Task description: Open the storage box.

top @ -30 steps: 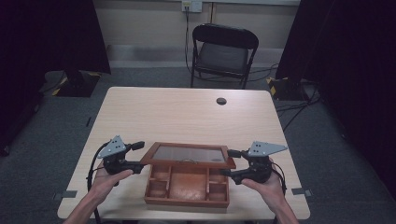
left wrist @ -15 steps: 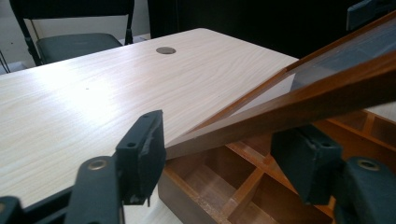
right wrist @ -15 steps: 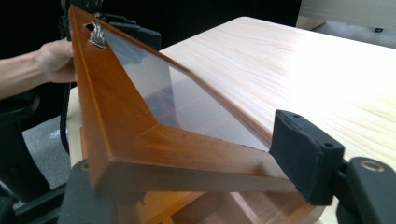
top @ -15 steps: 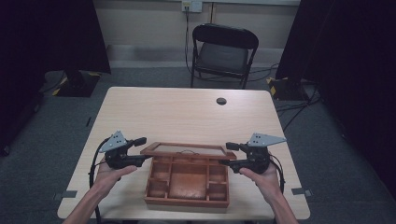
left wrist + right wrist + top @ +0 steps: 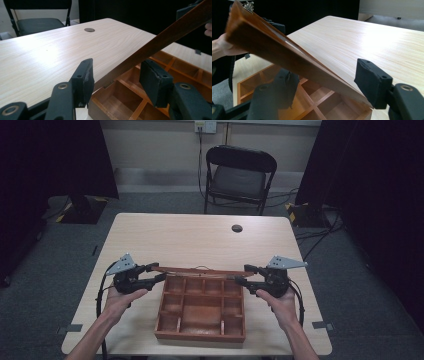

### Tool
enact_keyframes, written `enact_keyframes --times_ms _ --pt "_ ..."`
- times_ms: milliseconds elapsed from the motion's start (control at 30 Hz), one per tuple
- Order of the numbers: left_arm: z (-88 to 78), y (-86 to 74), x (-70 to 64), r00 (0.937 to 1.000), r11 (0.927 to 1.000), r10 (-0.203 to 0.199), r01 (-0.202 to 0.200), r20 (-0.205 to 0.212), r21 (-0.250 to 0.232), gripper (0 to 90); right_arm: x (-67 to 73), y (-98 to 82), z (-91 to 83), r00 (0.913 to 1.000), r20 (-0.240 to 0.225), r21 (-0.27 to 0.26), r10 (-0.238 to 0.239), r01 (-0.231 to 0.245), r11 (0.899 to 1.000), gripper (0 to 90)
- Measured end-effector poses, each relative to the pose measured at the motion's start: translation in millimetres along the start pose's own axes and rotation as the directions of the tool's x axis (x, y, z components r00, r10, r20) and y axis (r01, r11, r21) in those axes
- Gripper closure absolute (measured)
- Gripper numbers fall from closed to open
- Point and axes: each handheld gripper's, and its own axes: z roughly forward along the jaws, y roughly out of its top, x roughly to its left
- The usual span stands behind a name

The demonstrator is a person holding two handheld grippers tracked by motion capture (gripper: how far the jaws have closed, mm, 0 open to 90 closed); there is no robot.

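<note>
My left gripper (image 5: 159,274) has just been closing around the lid's (image 5: 200,270) left edge, pads not yet touching. The wooden box (image 5: 200,310) sits open, lid raised upright at its far side. My right gripper (image 5: 241,275) likewise brackets the right edge, closing. I judge opening nearly finished.

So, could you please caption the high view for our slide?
Two hand-held grippers, left and right, raise the hinged lid of a wooden compartment box.
</note>
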Motion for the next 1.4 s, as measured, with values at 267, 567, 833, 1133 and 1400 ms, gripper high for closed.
enact_keyframes --times_ms 267,567,833,1133,1400 --pt "2.8 -0.3 3.2 0.9999 0.9998 -0.012 0.012 0.011 -0.016 45.4 -6.9 -1.4 9.4 0.9999 -0.013 0.012 0.012 -0.011 1.0 46.2" --pt "13.7 5.0 3.9 0.9996 0.9991 0.025 -0.026 0.015 0.034 40.8 -13.3 1.6 13.4 0.9995 -0.017 -0.001 0.028 -0.028 1.0 47.8" --pt "32.1 0.6 10.0 1.0 0.9985 -0.001 0.001 0.005 0.055 49.0 -19.4 3.4 16.1 0.9991 -0.005 -0.011 0.043 -0.043 0.999 48.6" --pt "39.4 -1.2 14.1 0.9998 0.9987 -0.018 0.017 0.011 0.047 54.8 -31.1 -4.0 19.1 0.996 0.019 -0.013 0.087 -0.087 0.996 45.5" --pt "42.8 1.7 19.7 0.9996 0.998 -0.026 0.025 0.009 0.058 57.1 -41.2 -17.0 30.5 0.9935 0.056 0.035 0.1 -0.102 0.994 48.7"
